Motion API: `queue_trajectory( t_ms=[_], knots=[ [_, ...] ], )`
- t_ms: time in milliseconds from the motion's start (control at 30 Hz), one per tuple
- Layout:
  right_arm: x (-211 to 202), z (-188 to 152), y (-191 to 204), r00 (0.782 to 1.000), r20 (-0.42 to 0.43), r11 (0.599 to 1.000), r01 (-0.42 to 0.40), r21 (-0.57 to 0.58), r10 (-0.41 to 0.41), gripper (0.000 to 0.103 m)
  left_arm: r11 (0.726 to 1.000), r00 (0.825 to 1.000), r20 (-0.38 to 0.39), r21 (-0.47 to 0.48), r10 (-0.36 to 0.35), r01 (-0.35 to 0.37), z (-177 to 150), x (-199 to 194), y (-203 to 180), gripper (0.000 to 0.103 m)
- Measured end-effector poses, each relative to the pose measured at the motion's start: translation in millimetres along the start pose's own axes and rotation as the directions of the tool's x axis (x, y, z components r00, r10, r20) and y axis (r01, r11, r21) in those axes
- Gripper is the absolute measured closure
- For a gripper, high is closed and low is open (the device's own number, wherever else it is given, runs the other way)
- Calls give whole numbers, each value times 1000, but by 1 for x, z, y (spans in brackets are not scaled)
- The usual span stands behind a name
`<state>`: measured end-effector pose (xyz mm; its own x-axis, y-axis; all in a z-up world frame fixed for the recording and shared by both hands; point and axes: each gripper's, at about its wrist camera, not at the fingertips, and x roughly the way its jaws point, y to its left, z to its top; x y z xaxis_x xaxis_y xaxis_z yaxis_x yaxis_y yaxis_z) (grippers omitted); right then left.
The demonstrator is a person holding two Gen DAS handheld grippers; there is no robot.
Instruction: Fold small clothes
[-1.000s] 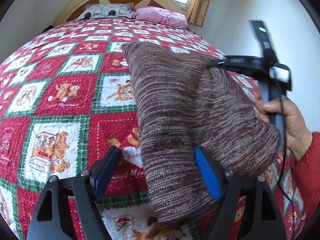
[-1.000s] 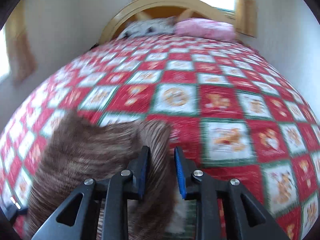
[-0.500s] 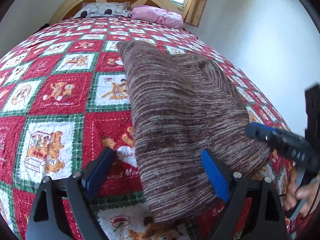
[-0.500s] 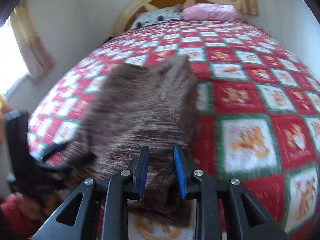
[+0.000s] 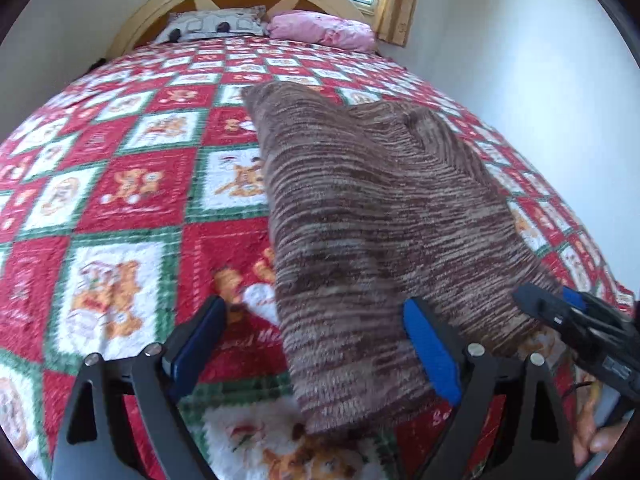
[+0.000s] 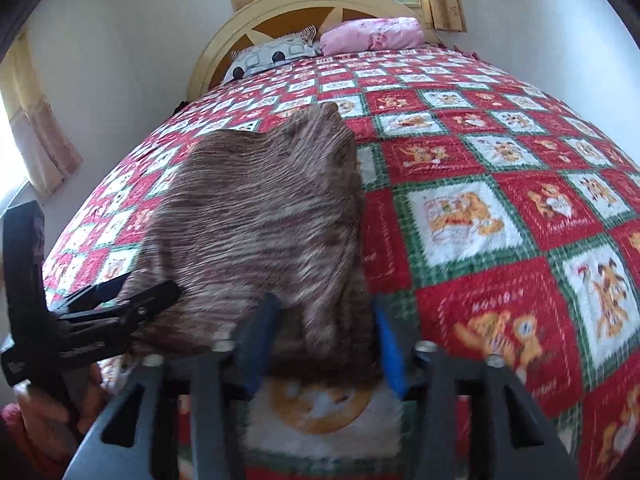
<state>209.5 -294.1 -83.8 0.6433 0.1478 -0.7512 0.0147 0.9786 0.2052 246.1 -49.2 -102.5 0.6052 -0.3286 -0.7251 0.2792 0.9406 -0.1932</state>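
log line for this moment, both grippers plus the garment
left gripper: open, straddling brown knit garment | right gripper: jaws opening, garment edge between | garment: flat on quilt

Black left tool (image 5: 316, 344), blue pads (silver screws), red sleeve (image 6: 12, 420)

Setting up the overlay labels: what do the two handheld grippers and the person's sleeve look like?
Both grippers, left gripper and right gripper, have black angular frames with silver bolts and blue finger pads. A black cable trails by the right one. The sleeve is red.
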Motion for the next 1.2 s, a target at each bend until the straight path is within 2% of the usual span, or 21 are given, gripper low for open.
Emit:
queue_trajectory(
  t_ms=[100, 200, 267, 400, 500, 600, 700, 867, 1000, 1200],
  knots=[
    [-19, -4, 11, 999, 10, 999, 36, -3, -36, 44, 998, 999, -9, -19, 52, -52, -9, -11, 3, 5],
    [-45, -6, 19, 996, 87, 999, 30, -16, -29, 44, 997, 1000, 13, -75, -4, 5, -18, -30, 12, 5],
    [-58, -2, 24, 991, 131, 999, 31, -30, -27, 44, 996, 1000, 29, -92, -13, 15, -17, -37, 15, 5],
    [-75, 9, 31, 979, 201, 998, 48, -46, -38, 44, 990, 995, 59, -127, 76, -68, -2, -48, 19, 5],
    [-82, 15, 42, 968, 245, 994, 80, -75, -60, 44, 987, 989, 87, -118, 120, -110, 6, -59, 19, 5],
    [-81, 18, 51, 963, 263, 992, 90, -87, -64, 35, 978, 972, 125, -87, 200, -190, 8, -69, 15, 5],
    [-77, 19, 55, 960, 272, 995, 82, -57, -63, 35, 969, 957, 153, -61, 246, -240, 8, -75, 12, 5],
    [-72, 22, 55, 963, 267, 999, 44, -17, -37, 34, 972, 961, 148, -80, 232, -222, 10, -77, 14, 5],
    [-71, 21, 54, 960, 274, 996, 73, -42, -59, 34, 975, 966, 133, -59, 221, -215, 12, -72, 12, 5],
    [-55, 40, 28, 973, 229, 999, 42, -15, -38, 34, 992, 988, 123, -88, 99, -88, 38, -54, 13, 5]
  ],
)
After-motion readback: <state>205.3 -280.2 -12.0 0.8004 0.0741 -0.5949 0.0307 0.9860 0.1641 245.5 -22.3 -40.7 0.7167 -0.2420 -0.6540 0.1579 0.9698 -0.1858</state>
